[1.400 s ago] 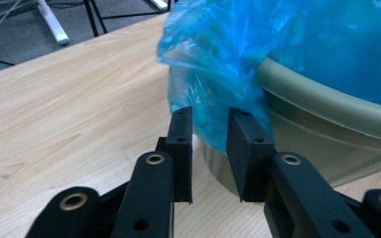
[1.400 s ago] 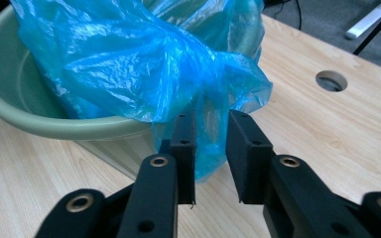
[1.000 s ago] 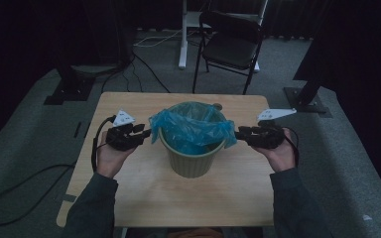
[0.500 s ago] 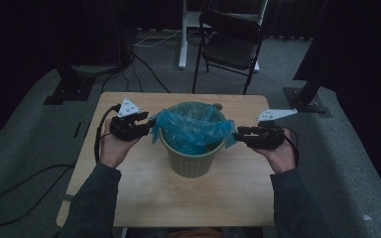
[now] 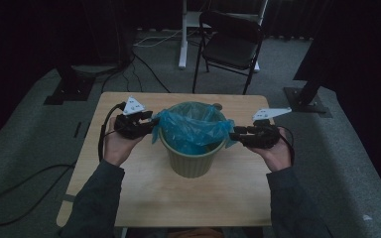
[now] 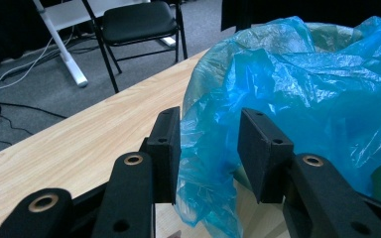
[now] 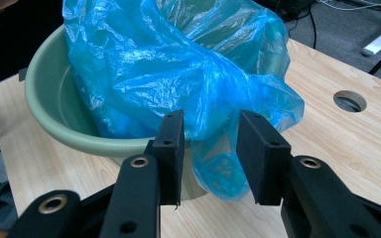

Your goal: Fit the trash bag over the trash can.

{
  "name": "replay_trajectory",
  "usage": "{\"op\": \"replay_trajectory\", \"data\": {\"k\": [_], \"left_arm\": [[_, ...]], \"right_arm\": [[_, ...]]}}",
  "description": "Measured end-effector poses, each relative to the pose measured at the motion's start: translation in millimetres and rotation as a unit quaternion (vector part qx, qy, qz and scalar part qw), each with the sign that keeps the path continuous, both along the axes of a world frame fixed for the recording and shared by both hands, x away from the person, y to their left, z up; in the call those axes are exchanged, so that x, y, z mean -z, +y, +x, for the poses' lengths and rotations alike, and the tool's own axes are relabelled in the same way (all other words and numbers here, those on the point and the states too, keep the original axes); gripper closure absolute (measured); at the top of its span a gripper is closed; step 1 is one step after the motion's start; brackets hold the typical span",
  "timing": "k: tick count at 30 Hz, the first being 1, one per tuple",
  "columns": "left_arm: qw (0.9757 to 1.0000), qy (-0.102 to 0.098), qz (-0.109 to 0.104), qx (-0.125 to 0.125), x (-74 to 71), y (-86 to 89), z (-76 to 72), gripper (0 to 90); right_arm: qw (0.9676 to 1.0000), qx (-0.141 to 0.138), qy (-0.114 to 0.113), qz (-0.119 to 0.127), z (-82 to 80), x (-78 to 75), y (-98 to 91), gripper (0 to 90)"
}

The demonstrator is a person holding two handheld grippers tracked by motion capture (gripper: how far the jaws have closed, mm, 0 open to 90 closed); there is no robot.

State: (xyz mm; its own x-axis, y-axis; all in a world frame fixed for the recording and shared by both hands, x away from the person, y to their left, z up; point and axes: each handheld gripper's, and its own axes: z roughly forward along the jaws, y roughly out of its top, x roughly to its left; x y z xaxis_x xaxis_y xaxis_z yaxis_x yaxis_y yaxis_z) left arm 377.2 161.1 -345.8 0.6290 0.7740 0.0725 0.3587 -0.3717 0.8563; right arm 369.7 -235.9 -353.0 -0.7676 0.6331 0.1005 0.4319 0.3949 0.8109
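Flanking the bin [image 5: 192, 148] mid-table, we hold both grippers at its bag [image 5: 191, 128].
Left gripper [image 6: 208, 148] and right gripper [image 7: 208, 151] views: jaws spread, loose bag film between, unpinched; left jaws just narrowing. Right view adds a table hole [image 7: 349, 100]; high view, a chair [image 5: 230, 47].

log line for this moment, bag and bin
work: lining bin with bag | left gripper: open, bag edge between jaws | right gripper: open, bag edge between jaws | bag not yet over rim

No readable text anywhere — no labels, no numbers.
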Motion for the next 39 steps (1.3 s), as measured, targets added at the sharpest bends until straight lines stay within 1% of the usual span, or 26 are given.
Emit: {"op": "replay_trajectory", "data": {"k": [19,22,27,28,30,34,36,39], "left_arm": [[1.0,0.004,-0.002,0.006,2.0,-2.7,1.2,61.2],[1.0,0.006,0.0,0.006,2.4,-3.2,1.8,62.7],[0.9999,0.01,-0.004,0.004,3.9,-3.2,3.9,65.4],[0.9999,0.012,-0.003,0.002,4.0,-3.0,4.4,68.4],[0.9999,0.014,-0.009,-0.002,4.4,-2.9,5.5,72.1],[0.9997,0.015,-0.016,-0.006,4.5,-1.6,6.2,81.7],[0.9998,0.014,-0.016,-0.005,4.2,-0.5,5.2,84.7],[0.9998,0.011,-0.017,-0.004,3.8,1.1,2.3,86.8]], "right_arm": [[1.0,0.004,0.001,0.005,7.1,0.6,6.5,64.6],[1.0,0.004,0.002,0.004,8.7,1.6,8.0,64.6],[1.0,0.004,0.006,0.003,10.7,3.5,9.3,65.0],[0.9999,0.006,0.008,0.003,11.8,4.4,9.7,66.2],[0.9999,0.005,0.01,0.005,13.0,5.2,9.8,69.1],[0.9999,0.004,0.013,0.01,13.9,5.4,10.5,79.4],[0.9998,0.001,0.014,0.014,13.4,5.4,9.6,83.5],[0.9998,0.0,0.012,0.012,11.0,4.6,8.1,87.8]]}}
